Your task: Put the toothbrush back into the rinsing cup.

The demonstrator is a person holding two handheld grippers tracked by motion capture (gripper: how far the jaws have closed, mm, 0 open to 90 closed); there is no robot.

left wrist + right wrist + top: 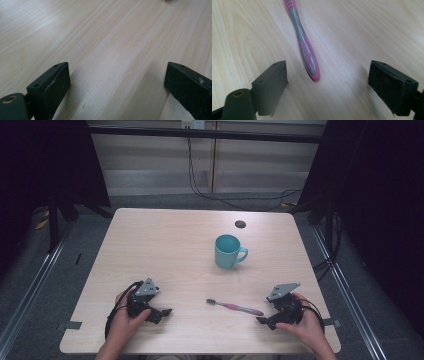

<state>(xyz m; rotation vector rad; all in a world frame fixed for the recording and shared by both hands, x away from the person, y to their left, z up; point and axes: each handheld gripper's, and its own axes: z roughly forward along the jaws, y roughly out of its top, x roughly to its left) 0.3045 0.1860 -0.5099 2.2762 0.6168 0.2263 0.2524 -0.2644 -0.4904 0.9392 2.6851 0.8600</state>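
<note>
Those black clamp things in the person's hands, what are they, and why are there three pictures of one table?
They are hand-held grippers, each with two black jaws. The high view looks down on the wooden table: the left gripper is at the left, the right gripper at the right. The other two pictures come from cameras riding on the grippers, looking along their own jaws.

On the table stand a teal mug, upright with its handle to the right, and a pink and grey toothbrush lying flat. A small dark round spot sits near the far edge.

Nothing is held. Both grippers are open. The right gripper view shows the toothbrush's handle end just ahead of the jaws, untouched.
</note>
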